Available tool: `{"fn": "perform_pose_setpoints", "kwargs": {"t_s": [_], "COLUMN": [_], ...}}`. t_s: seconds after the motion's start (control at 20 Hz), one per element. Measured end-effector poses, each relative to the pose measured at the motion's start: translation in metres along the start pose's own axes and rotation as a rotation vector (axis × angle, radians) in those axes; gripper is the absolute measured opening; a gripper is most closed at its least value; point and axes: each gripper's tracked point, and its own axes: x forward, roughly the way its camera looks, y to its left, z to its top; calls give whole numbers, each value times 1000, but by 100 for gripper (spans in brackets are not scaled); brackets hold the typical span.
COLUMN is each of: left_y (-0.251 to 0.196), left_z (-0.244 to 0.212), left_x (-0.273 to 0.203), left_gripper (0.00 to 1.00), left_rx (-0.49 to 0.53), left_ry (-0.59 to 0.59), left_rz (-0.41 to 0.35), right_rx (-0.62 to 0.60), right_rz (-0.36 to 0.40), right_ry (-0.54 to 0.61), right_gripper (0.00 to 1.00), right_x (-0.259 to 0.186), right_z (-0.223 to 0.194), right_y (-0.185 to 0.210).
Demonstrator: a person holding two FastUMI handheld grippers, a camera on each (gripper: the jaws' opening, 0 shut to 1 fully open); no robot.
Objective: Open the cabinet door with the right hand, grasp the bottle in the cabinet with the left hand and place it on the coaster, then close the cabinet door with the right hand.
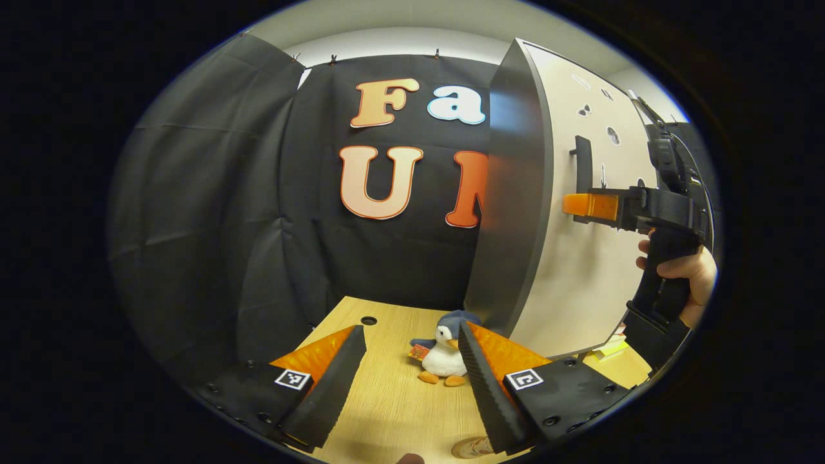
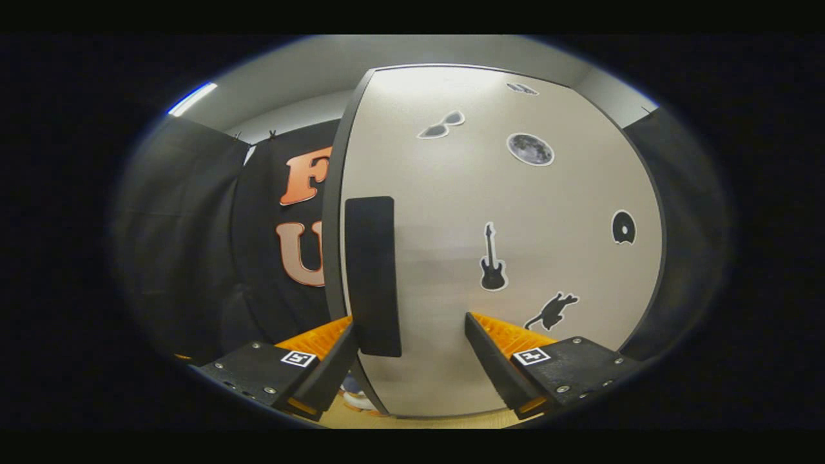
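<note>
Straddling the door handle [image 2: 372,277], right hand-held gripper [image 2: 407,348] wide open, left hand-held gripper [image 1: 412,367] open, empty.

Penguin toy [image 1: 445,353] on table [image 1: 387,399], left of cabinet door [image 1: 580,258]

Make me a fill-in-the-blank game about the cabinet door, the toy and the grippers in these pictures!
1. The toy standing on the wooden table is a plush ____.
2. The sticker in the middle of the cabinet door, right of the door handle, is shaped like a ____.
3. The right gripper has its fingers spread ____ in front of the door handle.
4. The left gripper holds ____ between its fingers.

Missing words: penguin; guitar; open; nothing
</note>
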Motion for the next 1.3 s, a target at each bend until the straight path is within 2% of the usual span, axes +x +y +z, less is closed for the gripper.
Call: {"fn": "perform_pose_setpoints", "kwargs": {"t_s": [0.2,0.35,0.4,0.6,0.75,0.8,0.9,0.95,1.3], "left_y": [-9,-19,-21,-31,-37,-38,-45,-48,-82], "left_z": [6,6,8,18,20,19,19,20,45], "left_x": [-15,-30,-35,-62,-82,-88,-101,-108,-166], "left_gripper": [95,94,95,94,94,99,99,94,94], "left_rx": [18,25,27,43,52,58,64,68,107], "left_ry": [-21,-29,-34,-60,-68,-68,-72,-75,-125], "left_rz": [-15,-32,-39,-46,-52,-50,-54,-58,-71], "right_rx": [32,29,26,10,-1,-5,-7,-6,-26], "right_rz": [25,41,44,40,29,22,7,-2,-64], "right_ry": [19,-6,-5,-7,-8,-7,-3,-1,19], "right_gripper": [95,98,95,95,95,95,95,98,95], "right_x": [-16,-46,-57,-105,-145,-160,-188,-201,-289], "right_z": [0,13,15,24,29,29,29,29,16], "right_y": [1,1,1,-7,-18,-23,-34,-40,-80]}}
